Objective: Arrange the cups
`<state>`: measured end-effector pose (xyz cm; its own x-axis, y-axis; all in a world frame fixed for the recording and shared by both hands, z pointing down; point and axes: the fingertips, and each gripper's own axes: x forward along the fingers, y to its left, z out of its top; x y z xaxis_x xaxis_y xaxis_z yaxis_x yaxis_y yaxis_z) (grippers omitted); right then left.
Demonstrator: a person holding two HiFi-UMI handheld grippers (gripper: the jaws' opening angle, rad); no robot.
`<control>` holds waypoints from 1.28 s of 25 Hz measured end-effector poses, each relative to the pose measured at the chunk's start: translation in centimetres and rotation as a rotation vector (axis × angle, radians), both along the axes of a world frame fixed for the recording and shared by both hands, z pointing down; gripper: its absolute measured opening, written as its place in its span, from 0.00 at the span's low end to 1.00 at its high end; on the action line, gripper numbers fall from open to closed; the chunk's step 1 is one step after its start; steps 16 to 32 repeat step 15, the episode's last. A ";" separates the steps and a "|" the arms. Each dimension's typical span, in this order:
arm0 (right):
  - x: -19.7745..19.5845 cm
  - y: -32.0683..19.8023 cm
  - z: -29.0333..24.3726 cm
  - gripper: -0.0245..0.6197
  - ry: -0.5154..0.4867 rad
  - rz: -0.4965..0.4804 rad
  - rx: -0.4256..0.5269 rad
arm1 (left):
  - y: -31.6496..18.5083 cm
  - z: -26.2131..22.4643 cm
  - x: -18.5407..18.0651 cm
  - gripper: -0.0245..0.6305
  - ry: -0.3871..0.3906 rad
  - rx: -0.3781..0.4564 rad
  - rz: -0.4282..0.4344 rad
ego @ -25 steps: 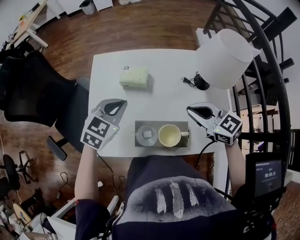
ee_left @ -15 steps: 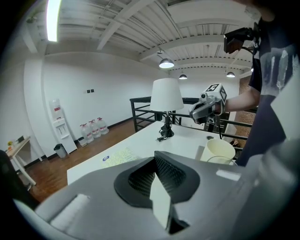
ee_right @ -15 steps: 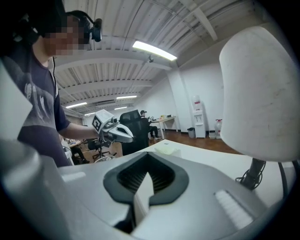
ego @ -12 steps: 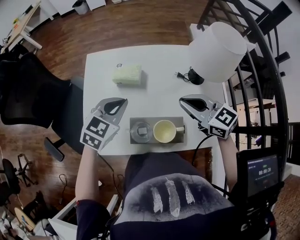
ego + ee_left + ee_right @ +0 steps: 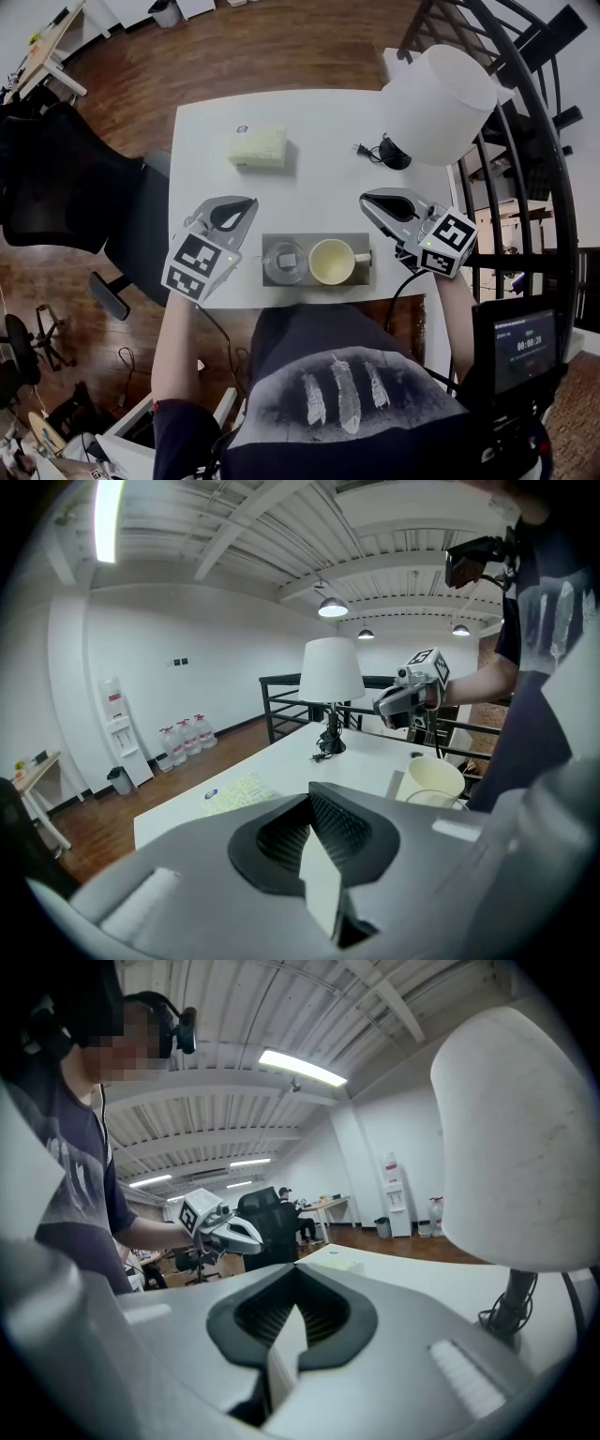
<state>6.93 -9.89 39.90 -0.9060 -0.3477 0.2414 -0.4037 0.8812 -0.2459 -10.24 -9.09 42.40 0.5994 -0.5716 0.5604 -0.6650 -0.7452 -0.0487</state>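
Observation:
A clear glass cup [image 5: 284,262] and a cream mug [image 5: 332,262] stand side by side on a grey tray [image 5: 316,240] at the table's near edge, the mug's handle pointing right. My left gripper [image 5: 247,202] hovers just left of the tray, shut and empty. Right of the tray, my right gripper [image 5: 367,200] is also shut with nothing in it. In the left gripper view the closed left gripper [image 5: 314,836] faces the mug [image 5: 431,782] and the right gripper [image 5: 412,691]. The right gripper view shows that gripper [image 5: 286,1335] closed, with the left gripper [image 5: 223,1228] opposite.
A white table lamp [image 5: 439,94] with its black base and cord [image 5: 389,155] stands at the table's far right. A pale green tissue pack [image 5: 256,148] lies at the far left. A black office chair [image 5: 66,183] is left of the table, and a black railing [image 5: 525,141] is on the right.
The head view has shifted slightly. Both grippers stay shut beside the tray, and the cups have not moved.

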 end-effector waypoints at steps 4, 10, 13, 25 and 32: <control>0.0 -0.2 -0.3 0.04 -0.031 0.014 -0.009 | 0.2 0.2 0.3 0.06 -0.004 -0.007 0.011; 0.1 -0.4 -0.3 0.04 -0.035 0.023 -0.007 | 0.3 0.4 0.4 0.06 -0.010 -0.010 0.018; 0.0 -0.5 -0.3 0.04 -0.040 0.021 -0.008 | 0.3 0.3 0.2 0.06 -0.012 -0.010 0.015; -0.2 -0.7 -0.4 0.04 -0.045 0.017 -0.008 | 0.3 0.2 0.1 0.06 -0.013 -0.009 0.011; -0.2 -0.7 -0.4 0.04 -0.045 0.017 -0.008 | 0.3 0.2 0.1 0.06 -0.013 -0.009 0.011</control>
